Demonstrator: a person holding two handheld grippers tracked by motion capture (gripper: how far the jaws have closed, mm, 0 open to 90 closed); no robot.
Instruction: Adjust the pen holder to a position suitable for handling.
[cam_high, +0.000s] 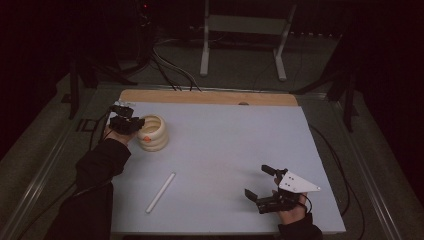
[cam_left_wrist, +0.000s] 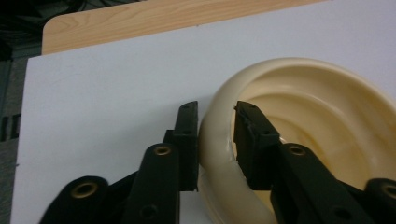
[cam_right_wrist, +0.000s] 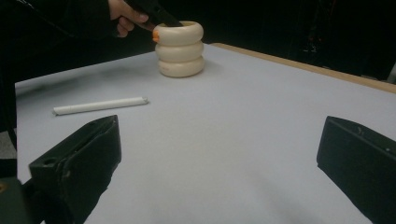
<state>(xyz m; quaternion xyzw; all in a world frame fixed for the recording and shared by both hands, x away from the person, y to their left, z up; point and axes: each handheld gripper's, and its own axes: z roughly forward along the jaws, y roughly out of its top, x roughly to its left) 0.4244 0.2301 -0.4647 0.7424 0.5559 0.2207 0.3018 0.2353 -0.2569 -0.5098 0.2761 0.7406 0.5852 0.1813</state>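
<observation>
Grip on the holder's rim, with notes on doing the step well. We found the cream ribbed holder (cam_high: 153, 133) standing upright near the far left corner of the white table (cam_high: 230, 150), with the white rod (cam_high: 160, 192) lying flat on the table nearer the person and well apart from it. Our left gripper (cam_left_wrist: 215, 140) had its jaws clamped across the holder's rim, one pad outside the wall and one inside. We judged this a sound bite, though a thin one: the pads sat on the top ring alone, so any lift should go straight up, without twisting, lest the rim slip free. Our right gripper (cam_high: 265, 185) hovered over the near right of the table, jaws wide apart and holding nothing. We judged it well placed to fetch the rod while the left steadied the holder.
</observation>
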